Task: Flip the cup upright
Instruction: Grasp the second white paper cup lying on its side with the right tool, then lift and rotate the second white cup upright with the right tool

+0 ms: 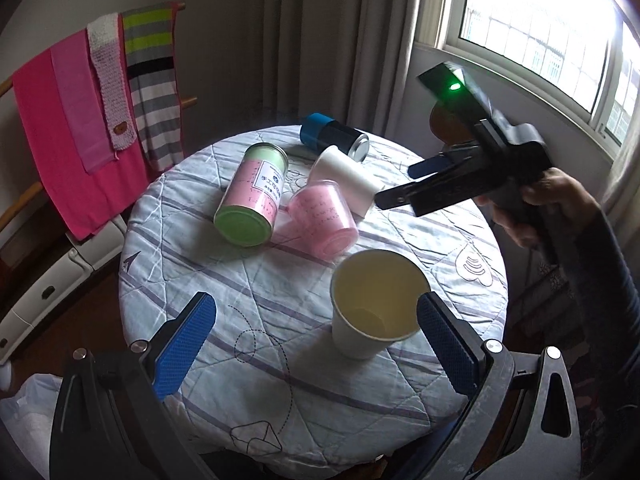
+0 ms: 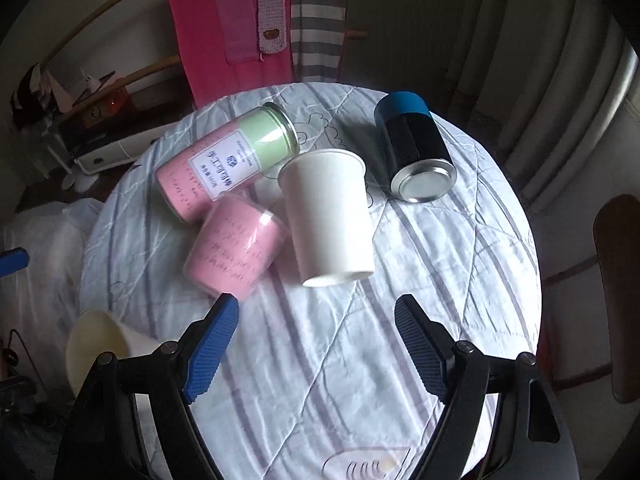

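The right tongs (image 2: 316, 344) stand wide open and empty, and straight ahead of them, just beyond the blue pads (image 2: 212, 350), a white paper cup (image 2: 326, 216) lies on its side on the quilted cloth (image 2: 360, 380) of the round table, its closed bottom turned toward the tongs and its rolled rim pointing away. To the left of it, touching or nearly so, lies a pink cup (image 2: 236, 246), and further left a pink-and-green tin (image 2: 228, 164); off to the right and apart lies a black can with a blue top (image 2: 414, 148). The left tongs (image 1: 316, 348) are open too, holding nothing; a second paper cup (image 1: 374, 304) stands upright just inside their right pad (image 1: 448, 348), so close that I cannot tell whether they touch. The lying paper cup looks very light and thin-walled, likely to crush if squeezed and to roll or skid on the soft cloth. A gentle hold across the wall nearer the stiffer bottom seems wisest, one pad each side, closing only until it stops slipping. The pink cup close at its left leaves little room for that pad.
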Demonstrator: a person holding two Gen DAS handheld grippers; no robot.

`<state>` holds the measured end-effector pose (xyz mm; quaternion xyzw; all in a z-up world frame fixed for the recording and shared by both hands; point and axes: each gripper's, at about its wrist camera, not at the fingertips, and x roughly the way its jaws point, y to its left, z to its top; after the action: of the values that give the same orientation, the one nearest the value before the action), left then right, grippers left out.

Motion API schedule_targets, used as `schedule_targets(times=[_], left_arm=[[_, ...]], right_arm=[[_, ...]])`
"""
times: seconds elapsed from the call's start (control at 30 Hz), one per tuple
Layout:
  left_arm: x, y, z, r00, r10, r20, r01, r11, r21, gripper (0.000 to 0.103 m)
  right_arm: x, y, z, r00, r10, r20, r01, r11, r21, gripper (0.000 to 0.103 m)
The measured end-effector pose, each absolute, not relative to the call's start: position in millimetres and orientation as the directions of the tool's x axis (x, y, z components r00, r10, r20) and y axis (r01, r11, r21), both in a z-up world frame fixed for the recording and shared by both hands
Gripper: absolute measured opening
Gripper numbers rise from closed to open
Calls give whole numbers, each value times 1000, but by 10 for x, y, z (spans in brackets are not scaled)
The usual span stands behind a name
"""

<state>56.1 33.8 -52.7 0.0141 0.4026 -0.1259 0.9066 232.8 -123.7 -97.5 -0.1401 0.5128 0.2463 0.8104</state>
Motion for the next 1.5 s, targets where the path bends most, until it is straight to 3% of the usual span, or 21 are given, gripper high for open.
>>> schedule_targets(times=[0.23,0.3,0.6,0.97,1.17,1.5], left_arm=[[664,335,-552,637,-209,-742,236,969,-71,102],[667,303,-565,634,-213,-743,244,967,-69,102],[633,175,-614,613,-235,-754,276,958,-74,102],[555,101,-625,605,-245,-758,298,952,-69,102],[562,121,-625,604,-245,-758,299,952,-69,102],[604,106,-678,591,-236,-771,297,953,-64,102]], right_arm=[[2673,-1044,-1310,300,204,-932,-577,817,-7,80],[2670,-1074,-1368,283,196,-939,-573,820,-2,57],[2170,-1528,-1236,286,178,-941,-476,879,22,57],[1989,-1684,-1441,29,58,-998,-438,898,40,59],[2131,-1597,-1089,97,22,-995,-497,867,-29,78],[2698,-1271,-1108,33,19,-999,-530,848,-1,78]])
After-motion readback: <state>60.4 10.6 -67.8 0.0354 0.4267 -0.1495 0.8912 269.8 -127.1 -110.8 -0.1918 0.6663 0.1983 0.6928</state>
